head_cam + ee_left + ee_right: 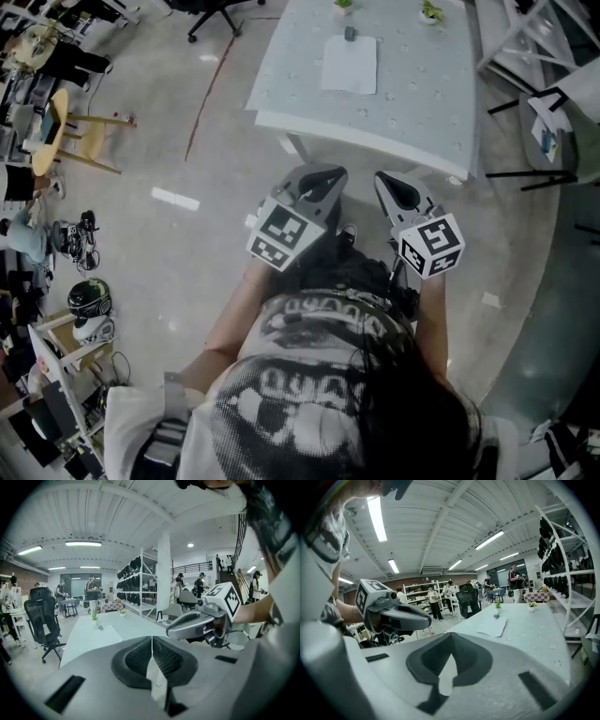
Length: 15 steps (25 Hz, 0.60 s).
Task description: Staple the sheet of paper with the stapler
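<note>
A white sheet of paper lies on the pale table, with a small dark stapler at its far edge. Both grippers are held side by side short of the table's near edge, above the floor. My left gripper is shut with nothing in it, and my right gripper is likewise shut and empty. The left gripper view shows its pads closed together, with the paper and stapler well ahead. From the right gripper, the paper and stapler also lie far off.
Two small potted plants stand at the table's far edge. An office chair stands left of the table, and a wooden stool is on the floor further left. Shelving and several people fill the background.
</note>
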Motion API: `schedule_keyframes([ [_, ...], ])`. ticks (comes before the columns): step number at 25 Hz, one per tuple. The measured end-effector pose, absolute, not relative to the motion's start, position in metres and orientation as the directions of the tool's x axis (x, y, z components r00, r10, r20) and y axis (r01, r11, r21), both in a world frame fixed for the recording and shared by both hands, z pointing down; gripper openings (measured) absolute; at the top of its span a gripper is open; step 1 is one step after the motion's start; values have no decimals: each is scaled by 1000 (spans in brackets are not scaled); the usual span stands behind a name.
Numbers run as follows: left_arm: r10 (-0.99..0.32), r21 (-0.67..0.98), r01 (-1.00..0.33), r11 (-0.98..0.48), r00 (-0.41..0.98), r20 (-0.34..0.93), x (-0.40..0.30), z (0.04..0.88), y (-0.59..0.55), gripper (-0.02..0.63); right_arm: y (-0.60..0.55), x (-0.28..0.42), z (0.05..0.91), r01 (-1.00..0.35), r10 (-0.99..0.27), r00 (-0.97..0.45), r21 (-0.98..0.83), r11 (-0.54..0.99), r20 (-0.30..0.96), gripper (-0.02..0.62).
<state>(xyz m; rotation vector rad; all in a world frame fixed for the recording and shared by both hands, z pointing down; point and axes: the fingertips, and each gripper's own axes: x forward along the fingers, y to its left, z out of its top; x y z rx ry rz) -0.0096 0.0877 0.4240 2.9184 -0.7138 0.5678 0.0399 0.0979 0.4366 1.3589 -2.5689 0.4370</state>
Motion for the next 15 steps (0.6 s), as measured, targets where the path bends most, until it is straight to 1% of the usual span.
schedule_keyframes([
  [15, -420, 0, -455, -890, 822, 384, -6, 430, 90, 5, 91, 49, 439, -832, -769, -553, -156, 533, 320, 2],
])
